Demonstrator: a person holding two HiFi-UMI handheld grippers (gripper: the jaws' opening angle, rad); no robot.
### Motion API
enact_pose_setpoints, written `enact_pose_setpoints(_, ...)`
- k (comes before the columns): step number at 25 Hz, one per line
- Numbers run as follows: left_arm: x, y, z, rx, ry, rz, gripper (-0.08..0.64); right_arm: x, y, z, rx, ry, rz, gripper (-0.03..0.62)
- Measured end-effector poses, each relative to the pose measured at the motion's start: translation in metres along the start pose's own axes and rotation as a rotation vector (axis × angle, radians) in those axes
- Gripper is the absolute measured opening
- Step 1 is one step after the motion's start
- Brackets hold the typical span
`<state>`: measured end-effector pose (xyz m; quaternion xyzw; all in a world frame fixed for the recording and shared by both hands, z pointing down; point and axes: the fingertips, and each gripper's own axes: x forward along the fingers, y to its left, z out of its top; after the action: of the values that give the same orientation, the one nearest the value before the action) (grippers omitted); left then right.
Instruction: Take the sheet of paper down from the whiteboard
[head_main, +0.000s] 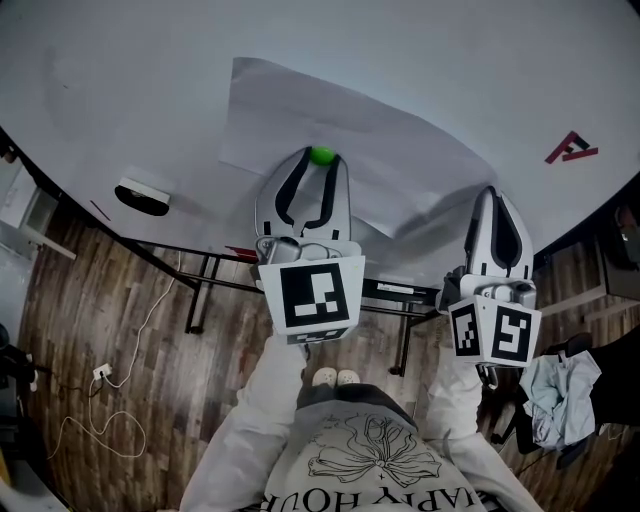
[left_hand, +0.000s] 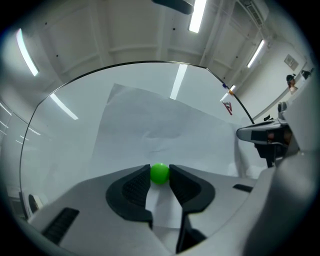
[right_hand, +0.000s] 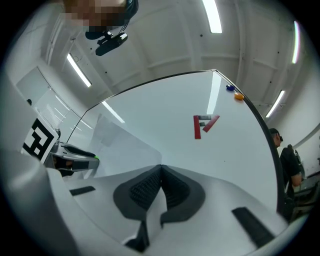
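The whiteboard (head_main: 130, 90) fills the space ahead of both hand-held grippers. The sheet of paper (head_main: 330, 110) lies flat on it, spreading above and around the left hand-held gripper (head_main: 322, 163) and reaching across to the right hand-held gripper (head_main: 487, 192). The right one's jaws are pressed fully together, with the sheet's lower edge caught at their tips. The left one's jaws stand partly apart, pinching a small green ball (left_hand: 159, 172) that sits against the paper.

Shirt (head_main: 372, 482) reads "HAPPY HOUR"; whiteboard (head_main: 450, 60) bears red F-shaped mark (head_main: 571, 148).
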<state>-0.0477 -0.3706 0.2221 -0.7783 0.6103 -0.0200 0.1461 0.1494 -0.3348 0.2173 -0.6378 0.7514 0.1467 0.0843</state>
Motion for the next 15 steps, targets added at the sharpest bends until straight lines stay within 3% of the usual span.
enact_pose_setpoints(15, 0.0, -0.004, 0.002, -0.022, -0.011, -0.014, 0.115, -0.02, -0.055, 0.006, -0.037, 0.006, -0.157, 0.002)
